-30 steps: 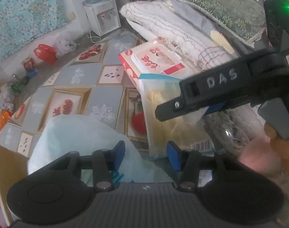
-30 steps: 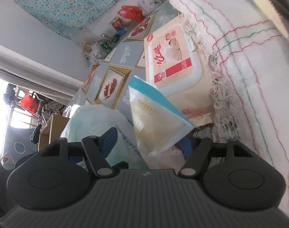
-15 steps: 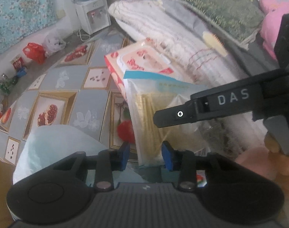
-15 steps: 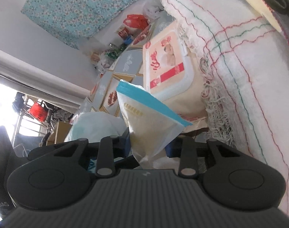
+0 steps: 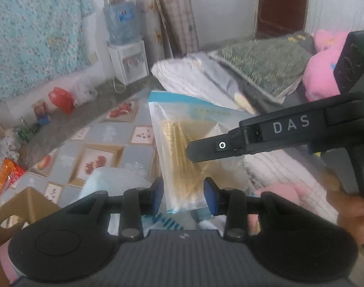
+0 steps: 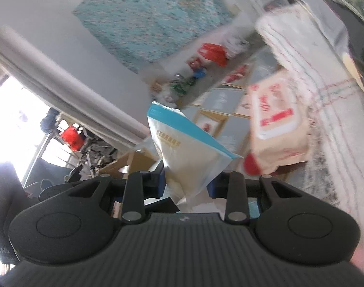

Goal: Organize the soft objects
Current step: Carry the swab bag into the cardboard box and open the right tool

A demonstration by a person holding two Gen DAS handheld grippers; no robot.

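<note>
A clear plastic pack with a blue top band and yellowish contents [image 5: 186, 153] stands between the blue pads of my left gripper [image 5: 184, 197], which are closed on its lower part. My right gripper [image 6: 185, 184] also grips the same pack [image 6: 182, 150] by a lower corner. The right gripper's body [image 5: 277, 131] crosses the left wrist view from the right. A pale blue soft bag [image 5: 110, 186] lies just below left. A red and white wet wipes pack [image 6: 275, 124] lies on the floor beside a white fringed blanket [image 6: 325, 95].
A cardboard box [image 5: 19, 210] sits at lower left. Folded blankets and a green cushion [image 5: 261, 69] pile at right, with a pink plush [image 5: 325, 71] behind. A water dispenser [image 5: 127, 55] and red bag [image 5: 61, 98] stand by the far wall. Patterned floor mat [image 5: 105, 134] lies in front.
Both grippers have closed on the pack and lifted it up off the floor; the views have tilted upward and the wipes pack has dropped away below.
</note>
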